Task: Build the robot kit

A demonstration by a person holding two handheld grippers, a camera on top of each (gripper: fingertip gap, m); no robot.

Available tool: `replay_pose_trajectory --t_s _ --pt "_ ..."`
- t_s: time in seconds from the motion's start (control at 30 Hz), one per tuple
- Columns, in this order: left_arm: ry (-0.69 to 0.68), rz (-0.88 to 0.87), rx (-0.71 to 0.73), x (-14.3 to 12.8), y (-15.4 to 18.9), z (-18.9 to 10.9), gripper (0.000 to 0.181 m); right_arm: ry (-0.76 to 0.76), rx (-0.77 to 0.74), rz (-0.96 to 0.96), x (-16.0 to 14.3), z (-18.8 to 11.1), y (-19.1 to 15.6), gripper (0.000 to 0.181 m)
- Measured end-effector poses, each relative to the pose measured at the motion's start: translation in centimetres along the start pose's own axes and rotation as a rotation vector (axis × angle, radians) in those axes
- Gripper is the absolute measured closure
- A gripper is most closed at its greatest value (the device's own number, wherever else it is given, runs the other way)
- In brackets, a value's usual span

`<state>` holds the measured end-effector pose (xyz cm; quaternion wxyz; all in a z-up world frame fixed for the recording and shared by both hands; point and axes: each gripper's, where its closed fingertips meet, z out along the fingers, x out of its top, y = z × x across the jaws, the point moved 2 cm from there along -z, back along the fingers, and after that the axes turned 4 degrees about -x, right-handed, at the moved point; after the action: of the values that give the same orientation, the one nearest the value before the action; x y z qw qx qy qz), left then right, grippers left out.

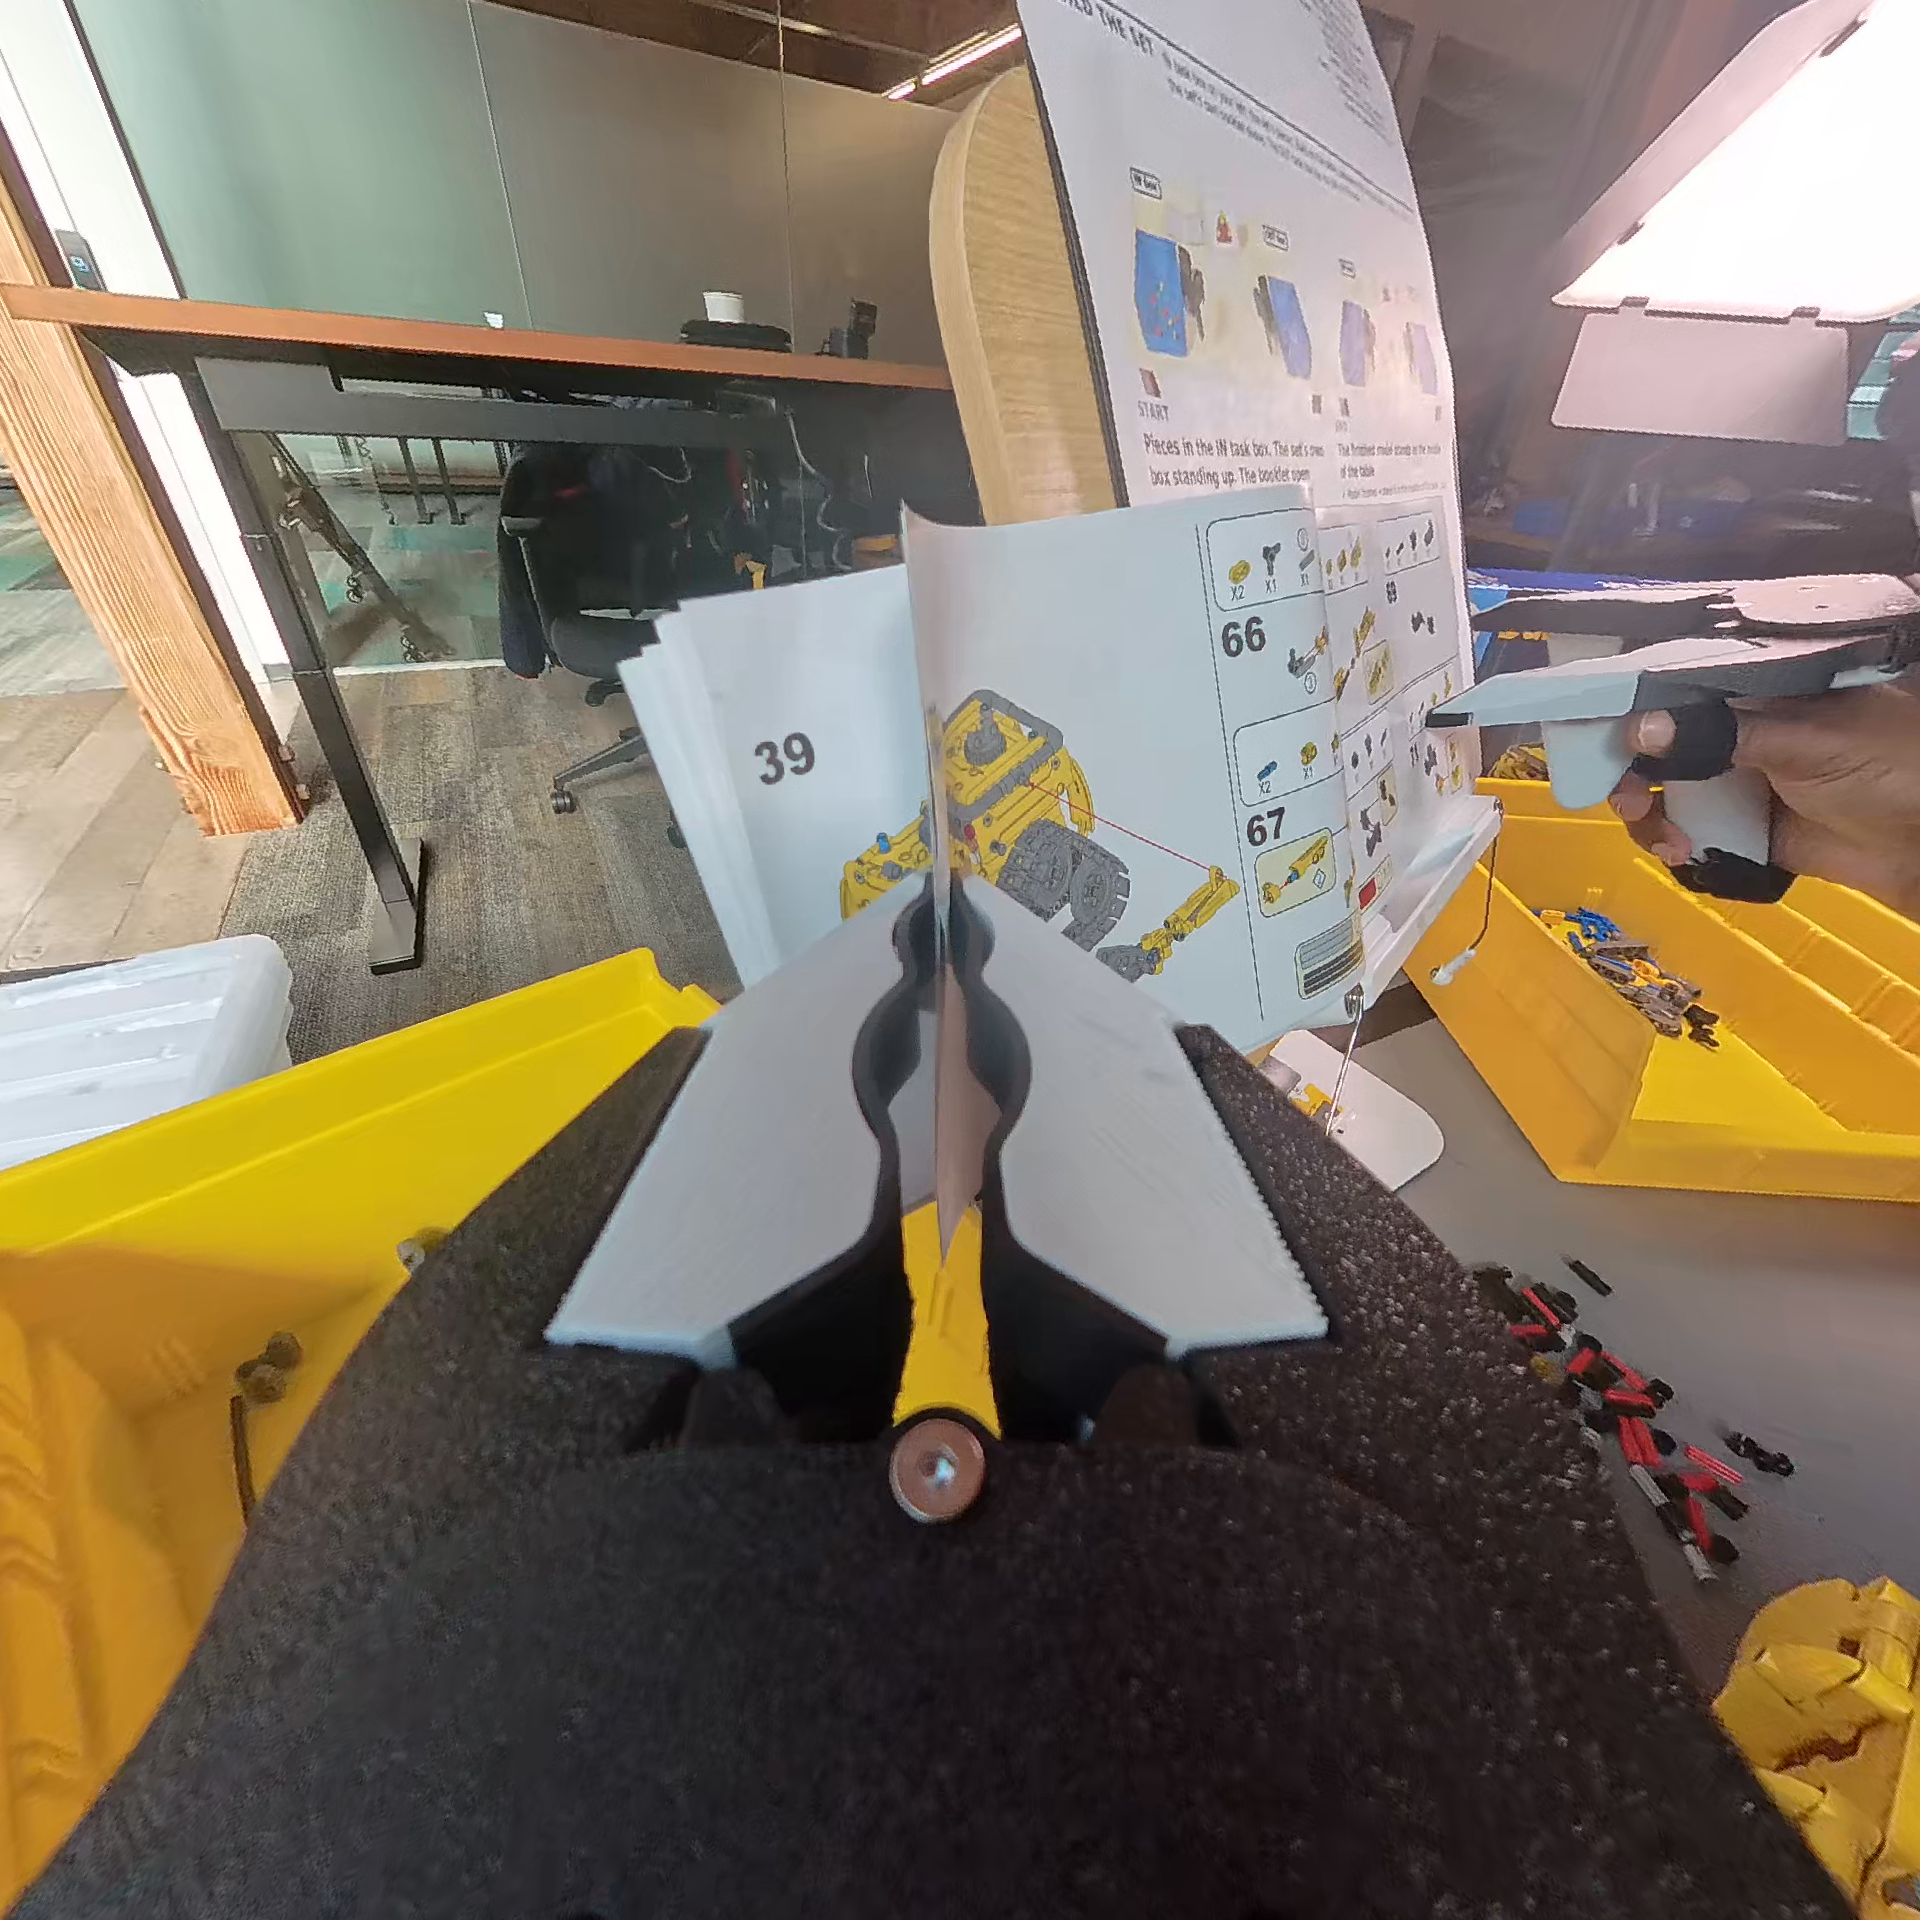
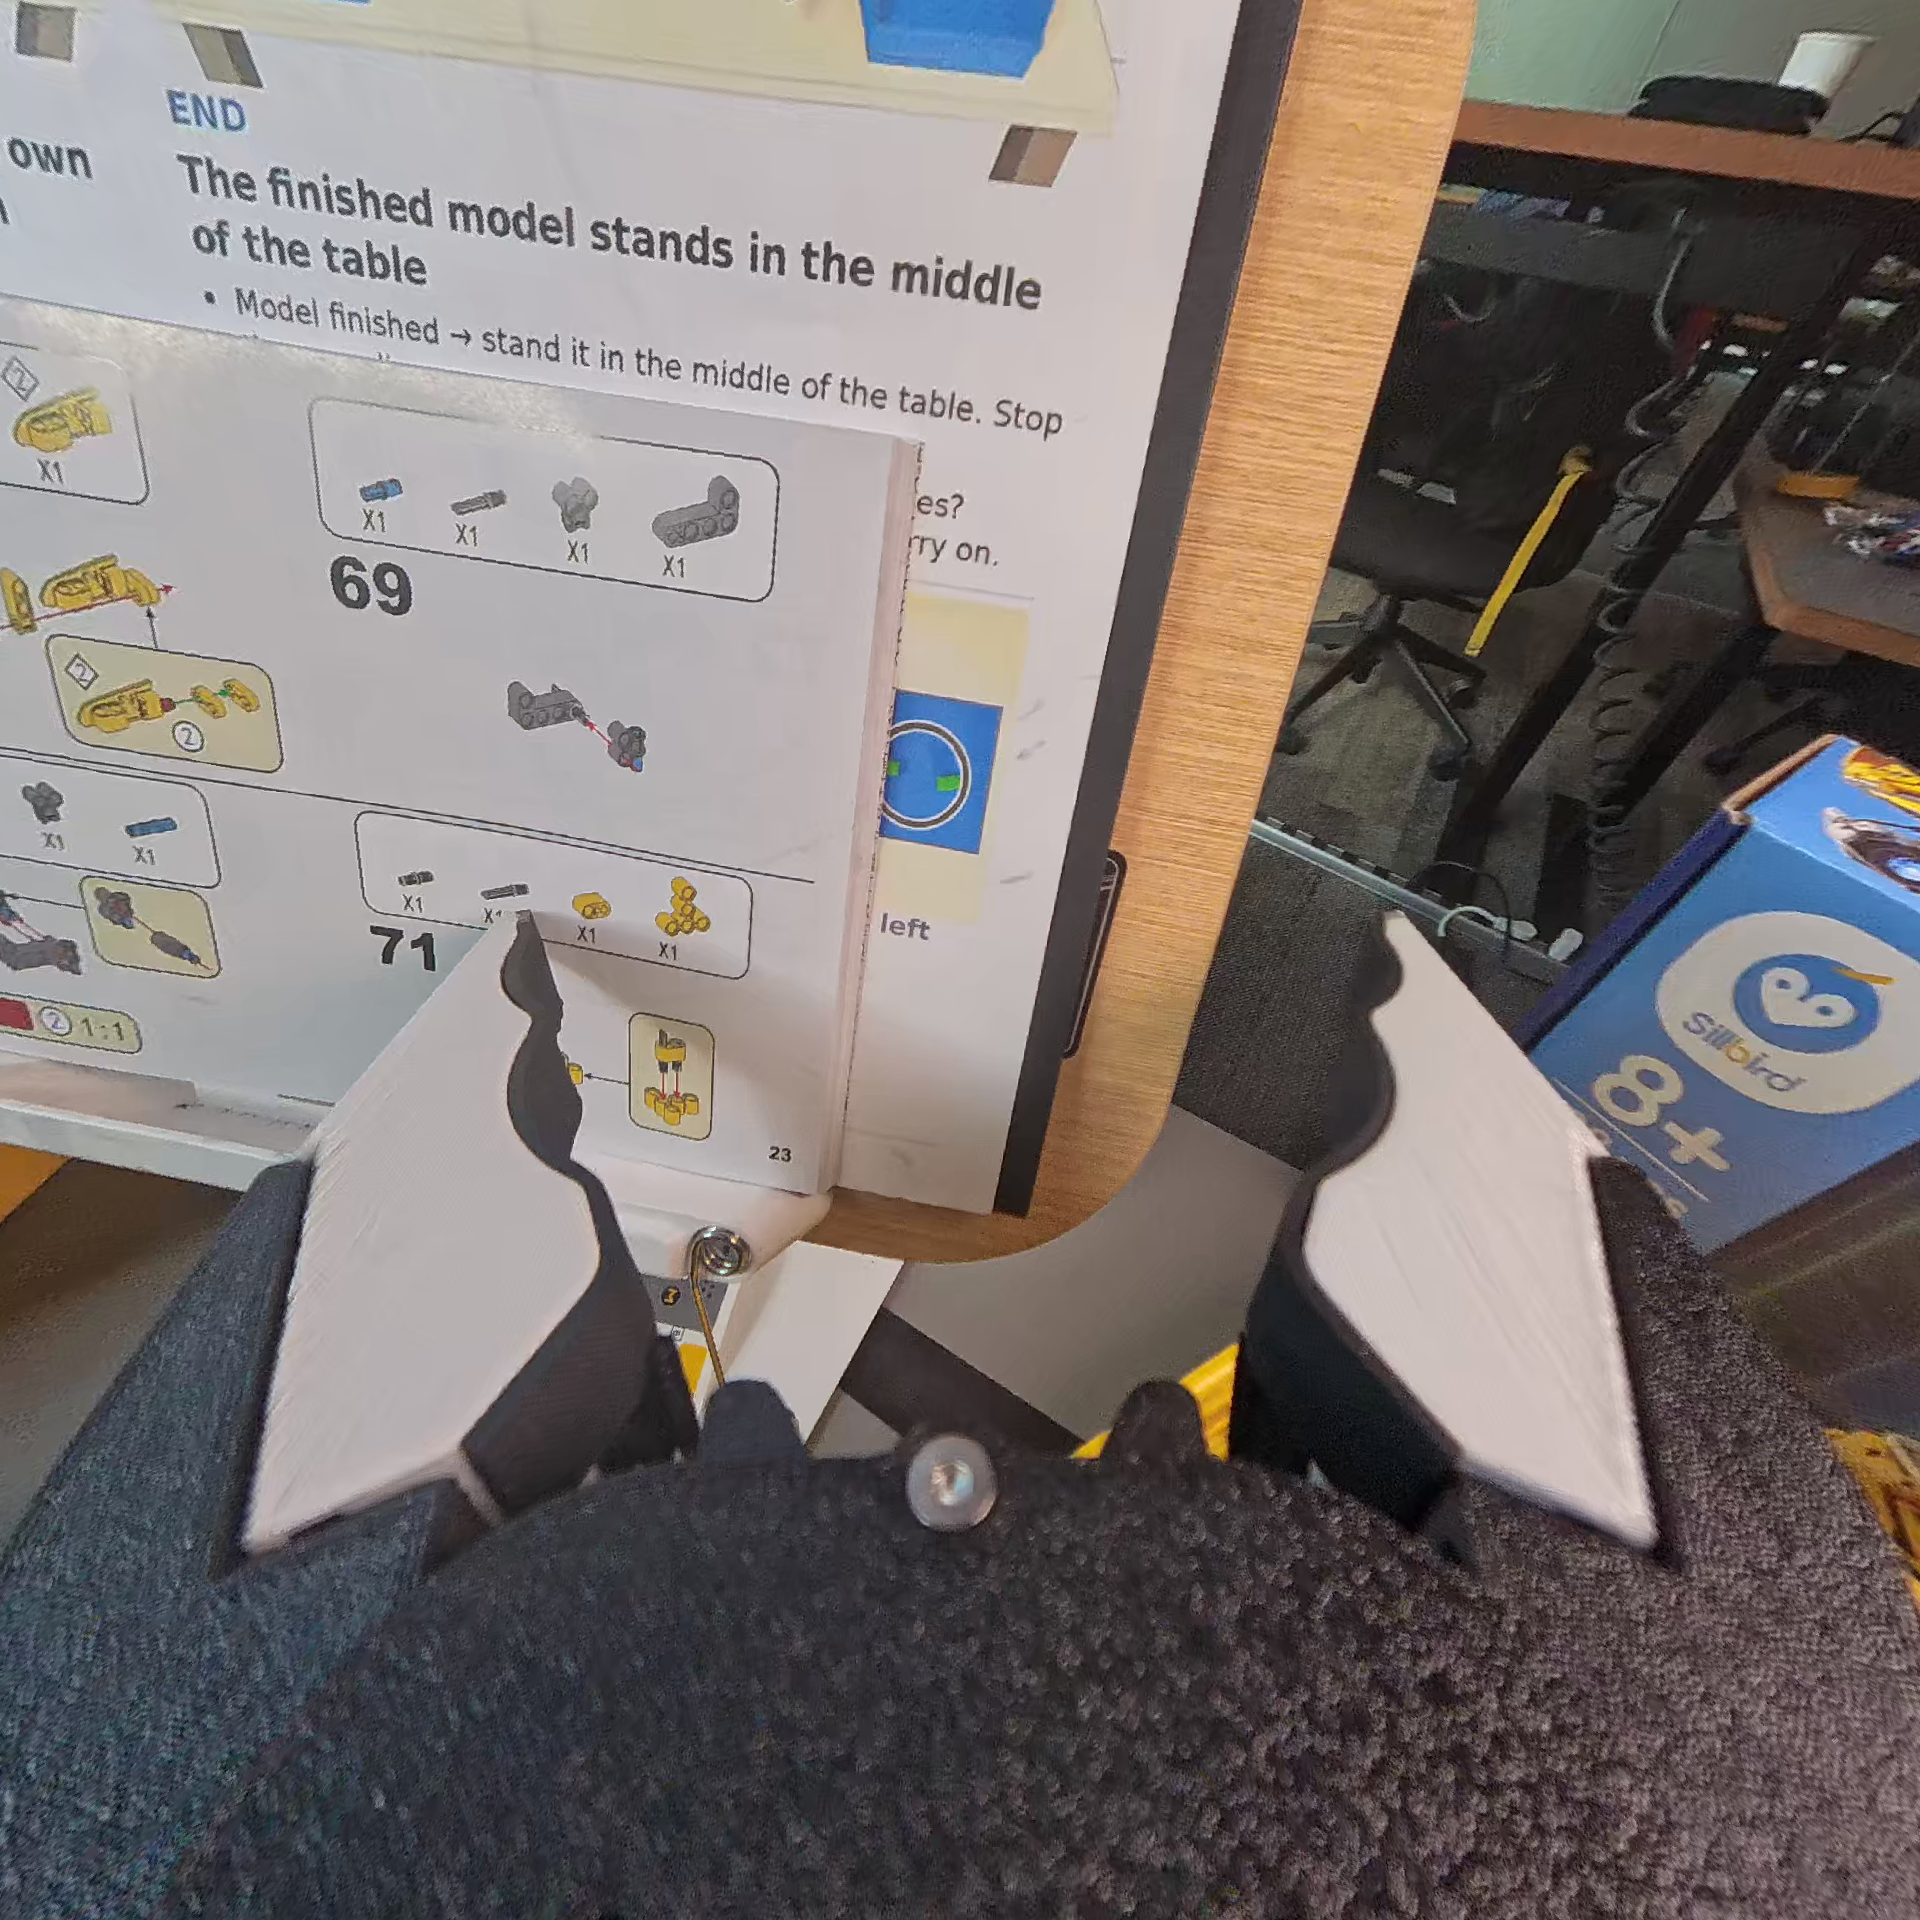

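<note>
The left gripper [image 1: 943, 935] pinches one upright booklet page [image 1: 1081, 748] edge-on, while the right gripper [image 2: 956, 935], fingers spread, touches the booklet's right-hand page [image 2: 582, 727].

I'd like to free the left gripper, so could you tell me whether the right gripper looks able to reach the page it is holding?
Probably yes. The right gripper is open, close to the booklet; nothing stands between it and the lifted page pinched by the left gripper.

1. The right hand-held gripper [image 2: 951, 940] has its jaws spread wide.
2. Its left fingertip [image 2: 520, 935] overlaps the open instruction booklet [image 2: 499, 686].
3. A printed poster [image 2: 644, 229] stands behind the booklet.
4. A blue box [image 2: 1756, 997] stands at right.
</note>
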<state>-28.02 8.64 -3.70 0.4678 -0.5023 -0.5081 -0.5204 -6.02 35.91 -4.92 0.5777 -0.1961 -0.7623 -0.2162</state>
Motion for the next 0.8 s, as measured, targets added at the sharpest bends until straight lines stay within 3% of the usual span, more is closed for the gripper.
replay_pose_trajectory --t_s 0.13,0.5,0.8 --pt "-0.003 0.003 0.005 -0.2 -0.1 0.1 0.181 -0.029 0.191 0.112 -0.7 0.9 -1.0 0.054" --pt "0.021 0.022 0.042 -0.2 -0.3 0.5 0.181 -0.001 0.064 0.129 -1.4 -2.0 -1.0 0.074" --pt "0.023 0.035 0.04 -0.3 0.1 0.9 0.181 0.036 0.047 0.138 -1.6 -2.9 -0.9 0.083"
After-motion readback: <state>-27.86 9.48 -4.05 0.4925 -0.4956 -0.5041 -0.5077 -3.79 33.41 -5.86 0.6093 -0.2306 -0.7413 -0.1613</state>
